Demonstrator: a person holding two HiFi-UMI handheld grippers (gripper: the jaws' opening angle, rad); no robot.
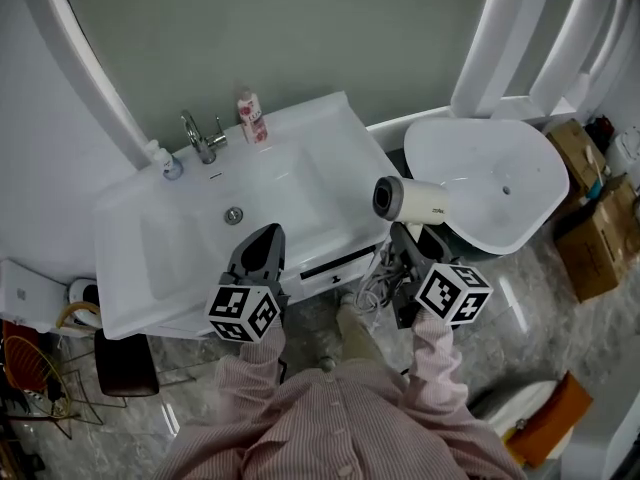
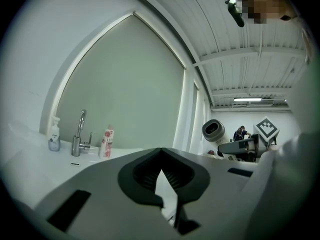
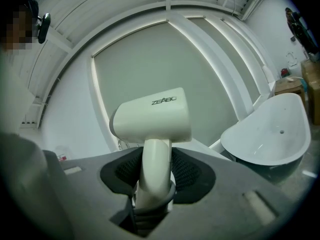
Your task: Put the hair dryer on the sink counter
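Right hand-held gripper [image 3: 154,178] around hair dryer [image 3: 151,116]

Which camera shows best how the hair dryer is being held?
The right gripper view: the hair dryer fills the middle, its handle clamped between the right gripper's jaws. The head view shows it small, past the sink counter's edge. The left gripper view catches only its distant barrel end.

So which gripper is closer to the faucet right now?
Left. The left gripper is over the sink counter's front edge, in front of the faucet; the right gripper, holding the hair dryer, is past the counter's right end.
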